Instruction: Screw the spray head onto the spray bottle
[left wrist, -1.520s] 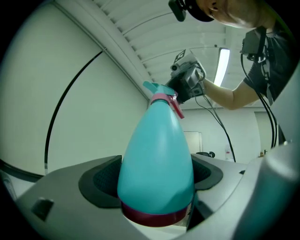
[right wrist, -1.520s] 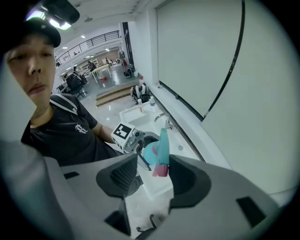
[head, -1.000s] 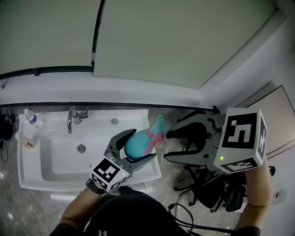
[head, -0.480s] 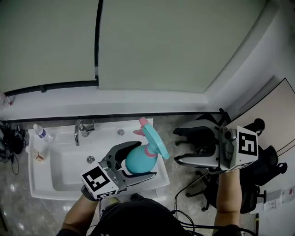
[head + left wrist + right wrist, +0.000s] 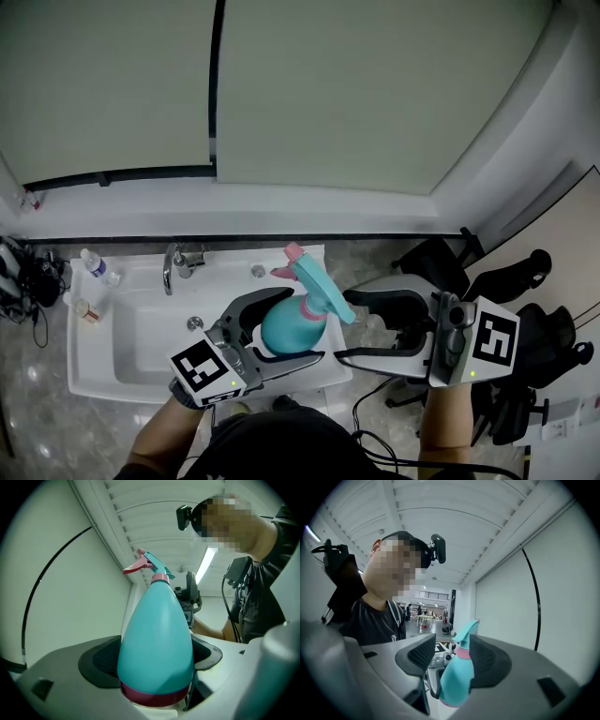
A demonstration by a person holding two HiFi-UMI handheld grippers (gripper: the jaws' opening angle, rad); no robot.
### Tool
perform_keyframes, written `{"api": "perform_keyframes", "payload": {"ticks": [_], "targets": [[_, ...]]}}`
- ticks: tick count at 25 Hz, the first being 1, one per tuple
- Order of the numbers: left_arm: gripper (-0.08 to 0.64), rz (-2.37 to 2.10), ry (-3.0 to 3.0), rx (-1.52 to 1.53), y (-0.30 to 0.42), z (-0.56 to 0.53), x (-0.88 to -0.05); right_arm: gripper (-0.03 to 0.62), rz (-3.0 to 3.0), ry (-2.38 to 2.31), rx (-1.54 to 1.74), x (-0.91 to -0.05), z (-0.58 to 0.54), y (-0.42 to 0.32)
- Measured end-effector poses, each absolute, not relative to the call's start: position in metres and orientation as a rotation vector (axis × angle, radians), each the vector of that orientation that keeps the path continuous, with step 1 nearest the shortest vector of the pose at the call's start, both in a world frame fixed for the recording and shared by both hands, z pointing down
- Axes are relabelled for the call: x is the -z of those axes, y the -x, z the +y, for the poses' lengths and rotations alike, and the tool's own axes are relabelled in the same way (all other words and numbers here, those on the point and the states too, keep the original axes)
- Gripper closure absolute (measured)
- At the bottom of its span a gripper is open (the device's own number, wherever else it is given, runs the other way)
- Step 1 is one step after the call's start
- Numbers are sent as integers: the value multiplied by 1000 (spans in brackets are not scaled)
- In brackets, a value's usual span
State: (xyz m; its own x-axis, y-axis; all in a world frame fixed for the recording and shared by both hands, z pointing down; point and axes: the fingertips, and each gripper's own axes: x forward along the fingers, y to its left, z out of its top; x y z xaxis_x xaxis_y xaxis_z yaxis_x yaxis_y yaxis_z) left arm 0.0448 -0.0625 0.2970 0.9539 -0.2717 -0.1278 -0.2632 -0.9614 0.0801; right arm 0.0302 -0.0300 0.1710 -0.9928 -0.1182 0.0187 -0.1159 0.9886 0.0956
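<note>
A teal drop-shaped spray bottle (image 5: 286, 330) with a dark pink base band stands upright, and my left gripper (image 5: 298, 325) is shut on its body. The teal spray head (image 5: 317, 281), with pink trigger and collar, sits on the neck. In the left gripper view the bottle (image 5: 157, 639) fills the middle, with the head (image 5: 150, 566) on top. My right gripper (image 5: 345, 326) is just right of the bottle and points at it. Its jaws have just been opening and grip nothing. In the right gripper view the bottle (image 5: 454, 679) shows beyond the open pads (image 5: 424, 653).
Below the grippers is a white sink (image 5: 94, 375) with a chrome tap (image 5: 173, 264) and small bottles (image 5: 94, 264) at its left corner. Black office chairs (image 5: 525, 291) and cables stand at the right. A pale wall rises behind the sink.
Both grippers have risen. The bottle has come more upright in the left gripper. The right gripper has swung round to point at the bottle and moved closer to it.
</note>
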Motion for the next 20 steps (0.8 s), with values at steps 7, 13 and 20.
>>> {"api": "perform_keyframes", "payload": {"ticks": [7,13,20], "targets": [[143,-408,-3042,214,-47,-64,-298,374,-3099,-290,124,-185,-42,-28],[143,-243,-3059,206,-57,-40,-296,374,-3118,-35,22,-197,-39,-29],[144,-76,-3090,162,-65,-19,-298,415,-3127,239,54,-191,-15,-17]]}}
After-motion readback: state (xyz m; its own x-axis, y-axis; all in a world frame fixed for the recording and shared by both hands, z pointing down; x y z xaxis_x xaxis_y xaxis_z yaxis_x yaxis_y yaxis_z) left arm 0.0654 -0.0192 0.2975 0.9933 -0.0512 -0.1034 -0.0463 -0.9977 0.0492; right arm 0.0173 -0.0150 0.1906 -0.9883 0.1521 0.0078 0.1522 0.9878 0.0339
